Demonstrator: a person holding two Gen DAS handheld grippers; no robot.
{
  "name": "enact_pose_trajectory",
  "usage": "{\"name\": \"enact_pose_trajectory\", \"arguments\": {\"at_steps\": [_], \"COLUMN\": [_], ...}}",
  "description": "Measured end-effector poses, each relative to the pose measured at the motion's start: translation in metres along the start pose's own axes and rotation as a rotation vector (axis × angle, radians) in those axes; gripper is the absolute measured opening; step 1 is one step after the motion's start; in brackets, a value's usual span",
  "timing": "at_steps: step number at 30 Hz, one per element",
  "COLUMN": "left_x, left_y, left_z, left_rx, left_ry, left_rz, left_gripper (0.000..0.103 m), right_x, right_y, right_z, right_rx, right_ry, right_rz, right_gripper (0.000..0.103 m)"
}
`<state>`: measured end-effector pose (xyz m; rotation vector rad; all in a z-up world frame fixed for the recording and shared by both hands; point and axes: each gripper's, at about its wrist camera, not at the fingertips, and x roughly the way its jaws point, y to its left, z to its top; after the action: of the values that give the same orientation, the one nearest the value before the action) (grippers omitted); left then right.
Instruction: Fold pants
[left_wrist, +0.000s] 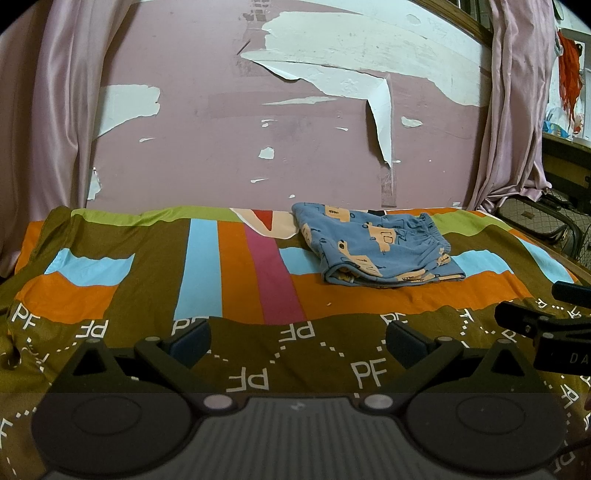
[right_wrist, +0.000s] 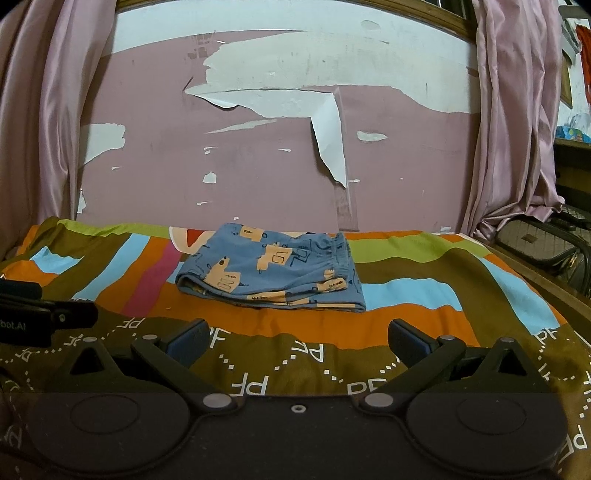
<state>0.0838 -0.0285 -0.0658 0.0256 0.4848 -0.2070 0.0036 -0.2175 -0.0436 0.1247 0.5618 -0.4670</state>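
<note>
Blue pants with a peach print lie folded in a compact stack on the striped bedspread, toward the far side near the wall. They also show in the right wrist view. My left gripper is open and empty, low over the near part of the bed, well short of the pants. My right gripper is open and empty too, beside the left one. The right gripper's body shows at the right edge of the left view, and the left gripper's body at the left edge of the right view.
A pink wall with peeling paint stands right behind the bed. Pale pink curtains hang at both sides. A patterned bag sits past the bed's right edge, by a wooden frame.
</note>
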Motion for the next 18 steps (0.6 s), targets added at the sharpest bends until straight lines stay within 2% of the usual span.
{"name": "enact_pose_trajectory", "arguments": {"at_steps": [18], "left_x": [0.0003], "left_y": [0.0014], "left_z": [0.0], "left_rx": [0.0], "left_ry": [0.001], "left_rz": [-0.001], "left_gripper": [0.103], "right_x": [0.0005], "right_y": [-0.0001], "right_z": [-0.002], "right_rx": [0.0], "right_ry": [0.008], "right_rz": [0.001], "right_gripper": [0.102]}}
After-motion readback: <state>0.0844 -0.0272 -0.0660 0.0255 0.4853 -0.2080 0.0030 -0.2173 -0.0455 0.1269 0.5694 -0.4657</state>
